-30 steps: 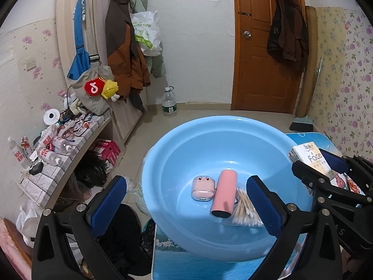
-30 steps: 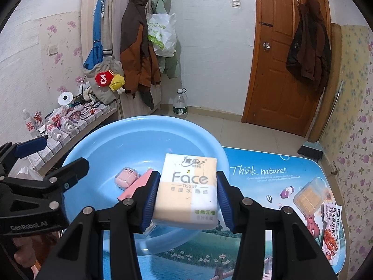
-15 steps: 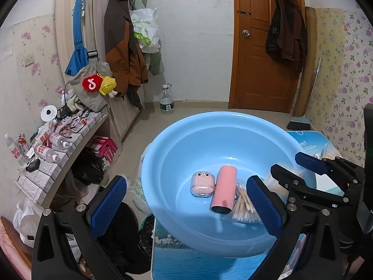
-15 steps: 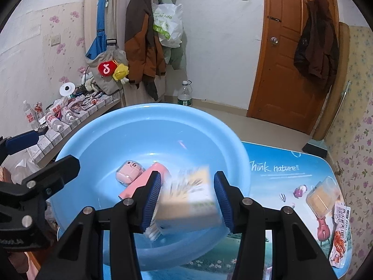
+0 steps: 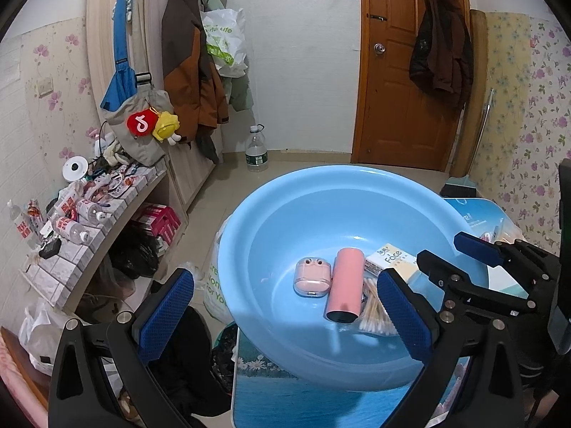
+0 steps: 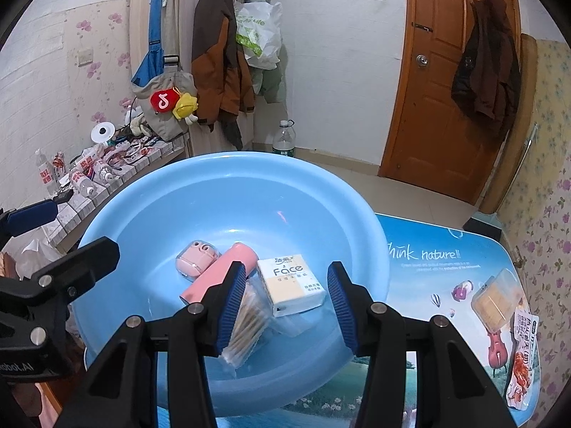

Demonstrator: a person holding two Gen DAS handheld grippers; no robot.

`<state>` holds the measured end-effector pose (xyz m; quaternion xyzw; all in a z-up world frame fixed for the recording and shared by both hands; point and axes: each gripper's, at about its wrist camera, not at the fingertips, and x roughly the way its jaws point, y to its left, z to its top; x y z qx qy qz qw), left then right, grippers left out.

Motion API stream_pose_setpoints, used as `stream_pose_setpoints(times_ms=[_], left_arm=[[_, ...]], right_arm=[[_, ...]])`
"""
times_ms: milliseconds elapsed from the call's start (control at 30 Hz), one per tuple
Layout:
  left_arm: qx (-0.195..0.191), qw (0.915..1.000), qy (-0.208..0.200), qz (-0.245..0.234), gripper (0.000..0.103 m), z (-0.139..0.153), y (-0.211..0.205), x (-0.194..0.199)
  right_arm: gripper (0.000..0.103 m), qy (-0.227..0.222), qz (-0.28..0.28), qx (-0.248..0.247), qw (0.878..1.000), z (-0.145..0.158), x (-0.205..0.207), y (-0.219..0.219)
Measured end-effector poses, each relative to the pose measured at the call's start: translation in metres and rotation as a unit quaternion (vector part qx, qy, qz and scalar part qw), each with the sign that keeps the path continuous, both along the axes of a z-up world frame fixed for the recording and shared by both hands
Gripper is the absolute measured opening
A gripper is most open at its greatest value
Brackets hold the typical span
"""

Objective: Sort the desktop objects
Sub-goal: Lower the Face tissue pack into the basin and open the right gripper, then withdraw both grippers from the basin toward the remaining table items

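Both tongs are spread, gripping nothing. Only the right gripper [image 6: 285,296] view shows the white-and-tan Face tissue pack [image 6: 291,283] whole in the round blue plastic basin [image 6: 228,185]; the left gripper [image 5: 285,306] view half hides it.

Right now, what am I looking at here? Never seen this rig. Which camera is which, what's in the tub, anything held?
No robot: a person holds two handheld grippers, each with a fisheye camera looking along its fingers. One view shows the left gripper, the other the right gripper. Both are open and hold nothing. On the table sits a blue basin containing a pink earbud case, a pink cylinder, cotton swabs and a tissue pack. Two snack packets lie on the table at right.
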<state>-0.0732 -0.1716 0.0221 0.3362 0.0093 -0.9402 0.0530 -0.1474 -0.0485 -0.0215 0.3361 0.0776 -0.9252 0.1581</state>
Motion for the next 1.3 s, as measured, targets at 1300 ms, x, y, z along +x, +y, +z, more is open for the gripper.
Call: stream_pose_setpoints(times_ms=[1300], left_arm=[[-0.022, 0.9986, 0.034, -0.035, 0.103, 0.044, 0.064, 0.029]], right_arm=[[0.076, 0.06, -0.056, -0.038, 0.996, 0.063, 0.057, 0.093]])
